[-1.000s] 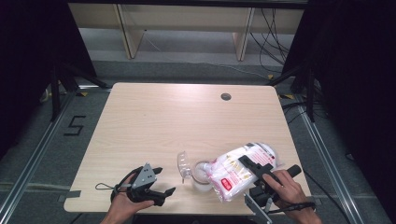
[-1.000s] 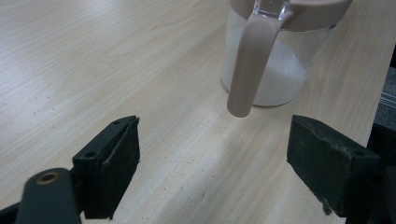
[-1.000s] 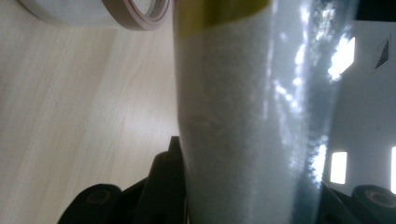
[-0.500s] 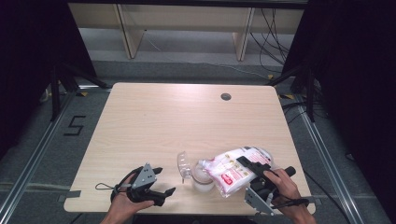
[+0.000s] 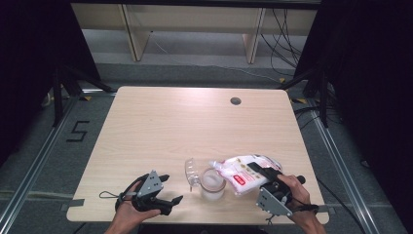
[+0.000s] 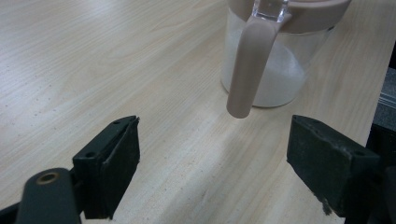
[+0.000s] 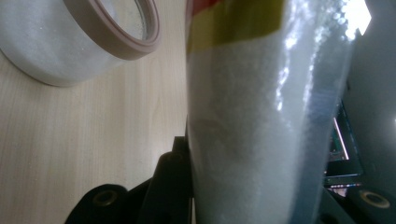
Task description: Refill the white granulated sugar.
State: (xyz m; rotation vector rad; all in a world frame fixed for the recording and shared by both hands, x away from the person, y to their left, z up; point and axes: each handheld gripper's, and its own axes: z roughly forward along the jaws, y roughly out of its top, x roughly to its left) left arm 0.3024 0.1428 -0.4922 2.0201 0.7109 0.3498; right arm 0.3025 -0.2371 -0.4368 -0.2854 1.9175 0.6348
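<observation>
Right gripper (image 5: pixel 259 171) clamped on my white-powder bag (image 5: pixel 243 170), tilted at jug (image 5: pixel 213 184) | left gripper (image 5: pixel 168 189) jaws apart, facing jug handle (image 6: pixel 245 74) | table (image 5: pixel 195 122)

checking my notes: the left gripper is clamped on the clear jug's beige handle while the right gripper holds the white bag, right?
Not quite. In the left gripper view the left gripper is open, short of the clear jug's beige handle. The right gripper does hold the white plastic bag.

Pale table (image 5: pixel 160 126) — jug (image 5: pixel 212 184), bag (image 5: pixel 243 171)
</observation>
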